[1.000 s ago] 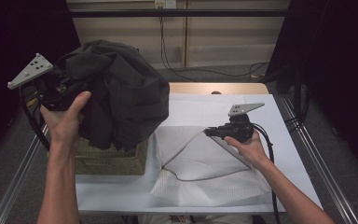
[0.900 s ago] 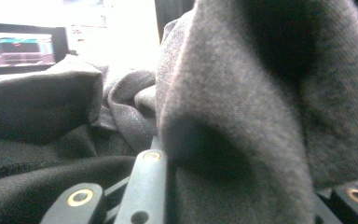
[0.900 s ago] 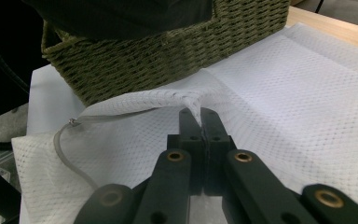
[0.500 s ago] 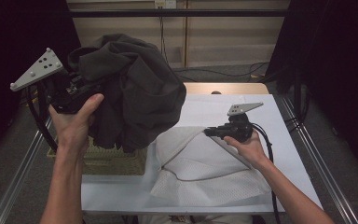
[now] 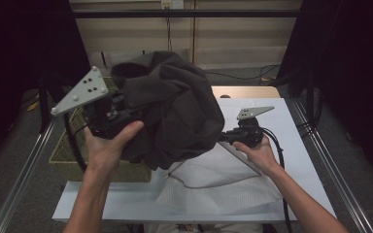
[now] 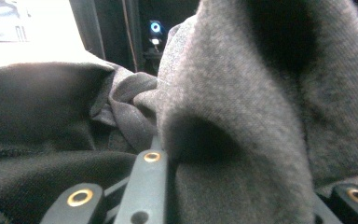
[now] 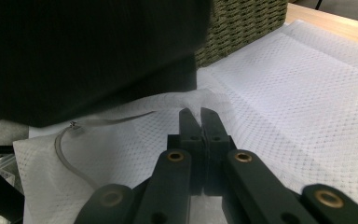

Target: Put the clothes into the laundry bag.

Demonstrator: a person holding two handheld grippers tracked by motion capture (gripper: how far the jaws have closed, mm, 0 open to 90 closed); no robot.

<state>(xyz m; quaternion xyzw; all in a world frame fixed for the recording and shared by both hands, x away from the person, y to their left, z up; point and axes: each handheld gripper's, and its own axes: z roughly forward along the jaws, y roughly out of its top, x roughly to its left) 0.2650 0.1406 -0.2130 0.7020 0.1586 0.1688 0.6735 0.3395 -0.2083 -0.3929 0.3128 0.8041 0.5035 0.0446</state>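
Observation:
A bulky dark grey garment (image 5: pixel 175 111) hangs in the air over the table's left half. My left gripper (image 5: pixel 124 114) is shut on a thick fold of it, and the fabric (image 6: pixel 242 93) bulges between the two jaws (image 6: pixel 242 186). On the table lies a white mesh cloth (image 5: pixel 223 189) with a grey cord (image 5: pixel 194 184) across it. My right gripper (image 5: pixel 226 138) is shut on a raised fold of that cloth (image 7: pixel 284 93), tips together (image 7: pixel 196 116). The garment (image 7: pixel 74 56) hangs just above and in front of it.
A woven basket (image 5: pixel 68 160) stands at the table's left edge under the garment, and its corner (image 7: pixel 242 23) shows in the right gripper view. A wooden board (image 5: pixel 245 92) lies at the back. Metal rails (image 5: pixel 330 165) run along both sides of the white table (image 5: pixel 291 145).
My left hand has carried the garment rightward and a little higher, so it now hangs over the white cloth next to the right gripper. The right hand has kept still.

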